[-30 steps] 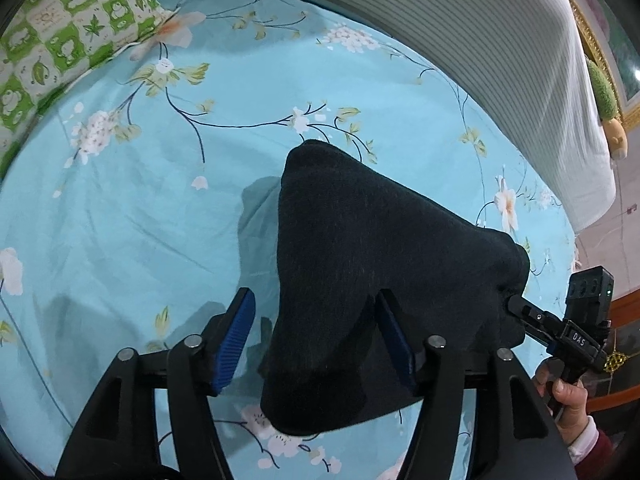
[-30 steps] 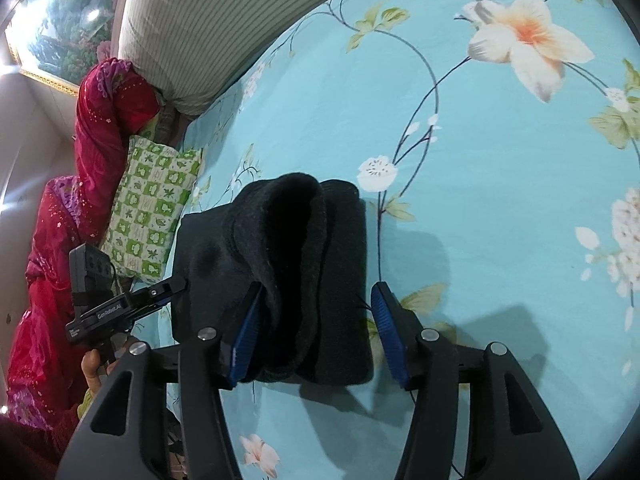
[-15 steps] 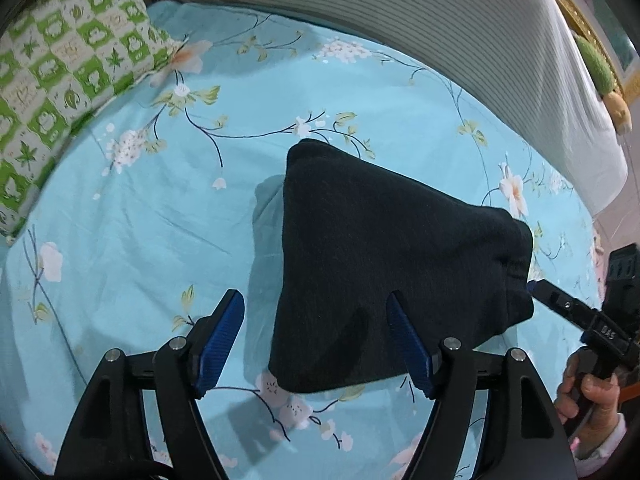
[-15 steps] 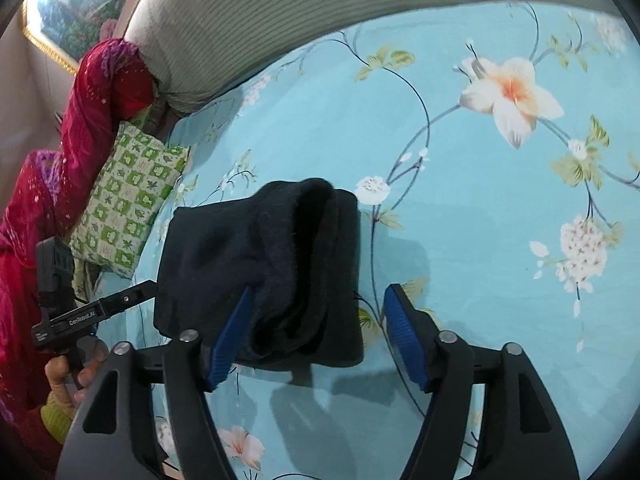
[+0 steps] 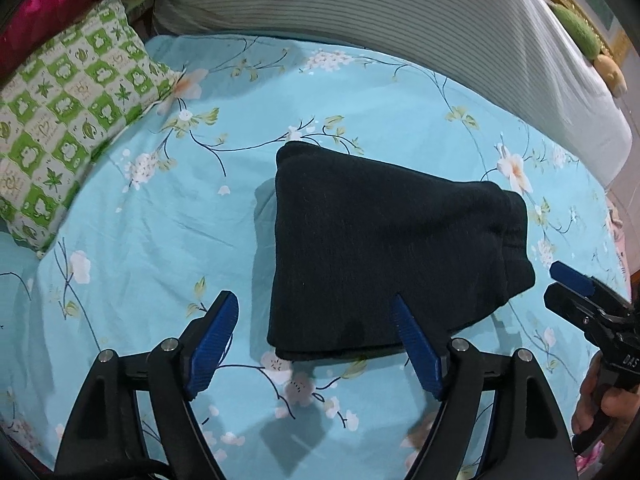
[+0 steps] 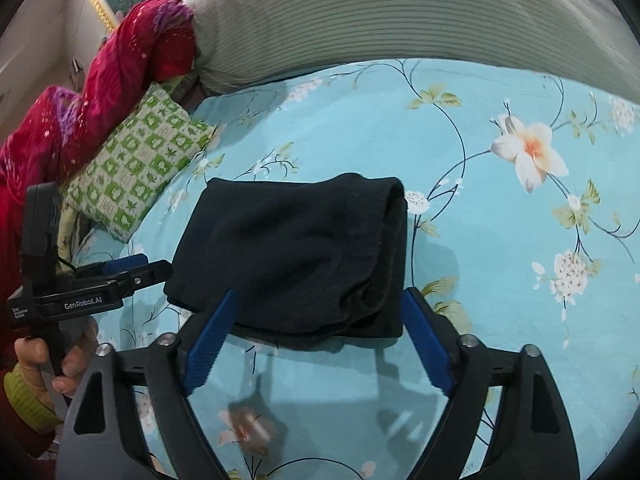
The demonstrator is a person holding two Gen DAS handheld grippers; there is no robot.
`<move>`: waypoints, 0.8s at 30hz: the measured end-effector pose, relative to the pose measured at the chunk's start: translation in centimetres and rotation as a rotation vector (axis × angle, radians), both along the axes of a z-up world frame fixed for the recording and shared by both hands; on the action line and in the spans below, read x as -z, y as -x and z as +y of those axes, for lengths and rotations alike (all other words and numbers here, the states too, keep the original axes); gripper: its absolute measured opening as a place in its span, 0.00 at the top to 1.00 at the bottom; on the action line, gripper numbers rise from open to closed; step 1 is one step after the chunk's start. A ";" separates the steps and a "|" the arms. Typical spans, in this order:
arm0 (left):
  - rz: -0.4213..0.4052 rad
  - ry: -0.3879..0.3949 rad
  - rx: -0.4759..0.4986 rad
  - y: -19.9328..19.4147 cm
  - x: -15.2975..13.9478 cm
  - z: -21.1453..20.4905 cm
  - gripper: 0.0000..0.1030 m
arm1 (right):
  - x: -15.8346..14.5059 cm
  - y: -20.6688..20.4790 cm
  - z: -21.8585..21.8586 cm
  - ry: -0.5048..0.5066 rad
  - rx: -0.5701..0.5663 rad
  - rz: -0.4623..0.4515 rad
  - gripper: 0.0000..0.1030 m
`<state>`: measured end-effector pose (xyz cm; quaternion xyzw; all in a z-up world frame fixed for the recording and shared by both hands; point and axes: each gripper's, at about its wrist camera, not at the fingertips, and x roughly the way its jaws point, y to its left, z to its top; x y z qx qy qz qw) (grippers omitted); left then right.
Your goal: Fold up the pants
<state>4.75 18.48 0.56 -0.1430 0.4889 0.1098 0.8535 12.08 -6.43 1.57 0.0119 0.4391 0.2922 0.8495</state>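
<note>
The black pants point(image 5: 384, 248) lie folded into a compact thick rectangle on the blue floral bed sheet point(image 5: 180, 216). They also show in the right wrist view point(image 6: 296, 256), with the rolled edge at the right. My left gripper point(image 5: 316, 340) is open and empty, held above the sheet just in front of the pants' near edge. My right gripper point(image 6: 320, 336) is open and empty, just in front of the pants' other side. Each gripper shows in the other's view, the right gripper point(image 5: 576, 292) and the left gripper point(image 6: 132, 272), both apart from the cloth.
A green and white checked pillow point(image 5: 68, 120) lies at the left. A long striped grey bolster point(image 5: 400, 20) runs along the back. Red cloth point(image 6: 100, 92) is piled behind the pillow. A green stuffed toy point(image 5: 580, 28) sits at the far right.
Both grippers have let go of the pants and pulled back and up. The folded pants now lie flat on the sheet, farther from both cameras.
</note>
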 end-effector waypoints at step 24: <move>-0.021 -0.098 0.023 2.7 0.9 -2.1 0.18 | 0.7 2.9 2.4 0.123 -0.032 -0.116 0.05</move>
